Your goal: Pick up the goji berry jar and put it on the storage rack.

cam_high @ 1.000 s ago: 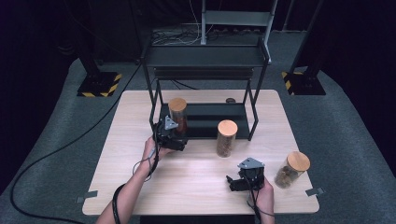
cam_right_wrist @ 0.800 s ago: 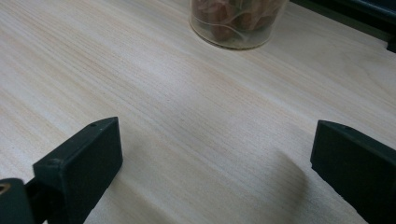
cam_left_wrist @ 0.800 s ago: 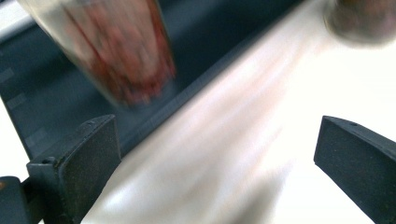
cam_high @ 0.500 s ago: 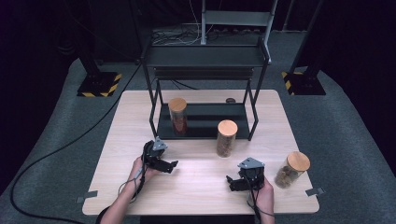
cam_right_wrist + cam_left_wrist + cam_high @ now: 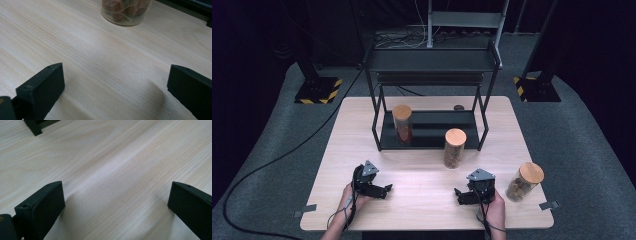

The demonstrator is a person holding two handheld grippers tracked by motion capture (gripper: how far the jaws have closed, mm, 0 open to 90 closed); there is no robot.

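Observation:
Three clear jars with cork lids hold brown contents. One jar [image 5: 402, 125] stands on the lower shelf of the black rack [image 5: 430, 134]. A second jar [image 5: 455, 148] is on the table just in front of the rack, and its base [image 5: 123, 11] lies ahead of my right gripper. The third jar [image 5: 524, 181] stands at the front right. My left gripper [image 5: 385, 189] rests low at the front left, open and empty [image 5: 116, 192]. My right gripper [image 5: 459, 195] sits front centre-right, open and empty [image 5: 115, 72], with the third jar just to its right.
The light wooden table [image 5: 422, 177] carries the two-tier rack at its back middle. A small dark round object [image 5: 458, 107] lies behind the rack. One rack foot [image 5: 35, 126] stands ahead of the left gripper. Grey floor surrounds the table.
My left gripper has pulled back from beside the jar on the shelf to the front left of the table, empty. The right gripper has stayed put.

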